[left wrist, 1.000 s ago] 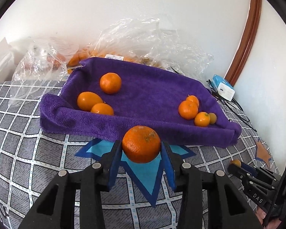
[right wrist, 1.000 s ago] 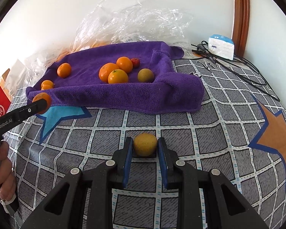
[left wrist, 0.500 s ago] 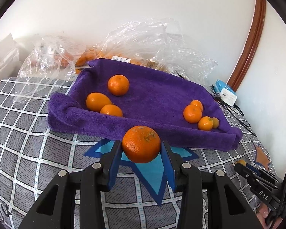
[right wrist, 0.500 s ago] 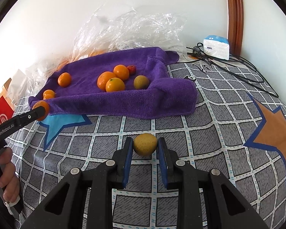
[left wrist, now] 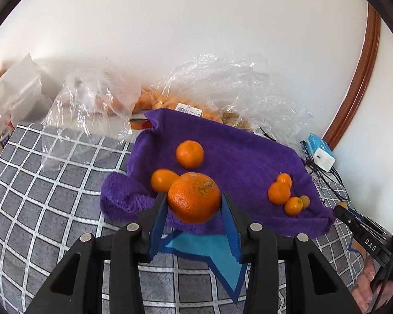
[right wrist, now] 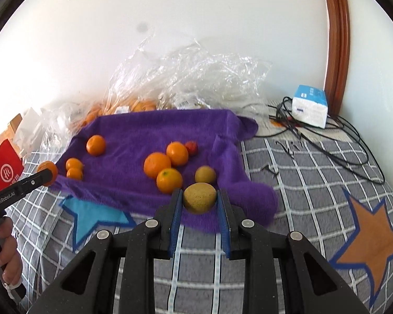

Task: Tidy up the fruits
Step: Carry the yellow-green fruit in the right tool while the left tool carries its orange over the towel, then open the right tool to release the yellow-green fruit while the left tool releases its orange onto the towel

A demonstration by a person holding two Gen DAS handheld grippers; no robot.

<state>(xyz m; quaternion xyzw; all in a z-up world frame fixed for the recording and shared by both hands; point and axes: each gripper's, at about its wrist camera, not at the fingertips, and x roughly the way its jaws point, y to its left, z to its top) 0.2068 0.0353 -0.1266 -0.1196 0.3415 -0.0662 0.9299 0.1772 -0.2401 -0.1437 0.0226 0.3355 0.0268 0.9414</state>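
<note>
Two tongs each clench one fruit above the purple towel's (left wrist: 235, 154) near edge: the left tongs (left wrist: 194, 210) a large orange (left wrist: 194, 201), the right tongs (right wrist: 199, 204) a yellowish fruit (right wrist: 199, 198), perhaps a lemon. Small oranges (right wrist: 163, 168) lie at 11 o'clock from it on the towel.

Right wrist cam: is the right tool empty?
No, the right tool is clamped on a yellowish fruit between its blue pads.

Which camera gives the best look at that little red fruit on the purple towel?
The right wrist view: the red fruit shows beside an orange on the purple towel. In the left wrist view I cannot find it.
</note>
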